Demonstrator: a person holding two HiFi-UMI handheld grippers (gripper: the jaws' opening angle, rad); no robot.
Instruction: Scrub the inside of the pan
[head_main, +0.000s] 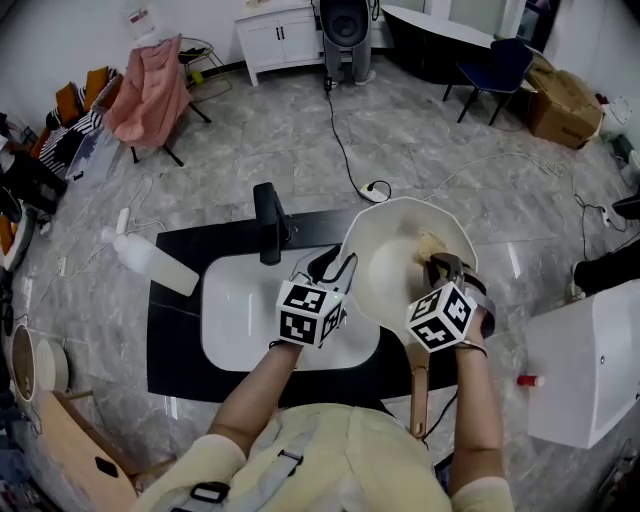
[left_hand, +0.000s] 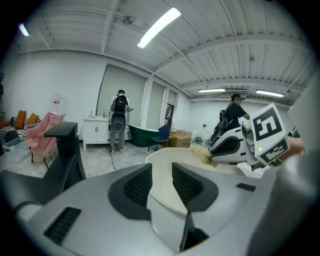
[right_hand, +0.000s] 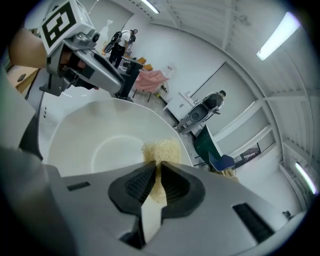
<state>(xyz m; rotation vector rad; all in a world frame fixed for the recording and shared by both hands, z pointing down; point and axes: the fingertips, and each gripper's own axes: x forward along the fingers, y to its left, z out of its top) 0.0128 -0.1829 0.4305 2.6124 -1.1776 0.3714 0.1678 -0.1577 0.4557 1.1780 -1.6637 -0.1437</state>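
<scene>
A white pan (head_main: 395, 245) with a wooden handle (head_main: 420, 395) is held tilted over the sink. My left gripper (head_main: 335, 268) is shut on the pan's left rim; in the left gripper view the rim (left_hand: 165, 170) runs between the two pads. My right gripper (head_main: 440, 268) is inside the pan, shut on a yellowish fibrous scrub pad (head_main: 430, 245). In the right gripper view the scrub pad (right_hand: 161, 150) sticks out past the jaws and rests on the pan's inner wall (right_hand: 95, 140), beside the flat bottom. The left gripper (right_hand: 107, 80) shows at the far rim there.
A white sink basin (head_main: 235, 310) sits in a black countertop (head_main: 175, 340), with a black faucet (head_main: 268, 222) behind it. A plastic bottle (head_main: 150, 262) lies at the counter's left corner. A white box (head_main: 590, 360) stands at the right. Cables cross the floor beyond.
</scene>
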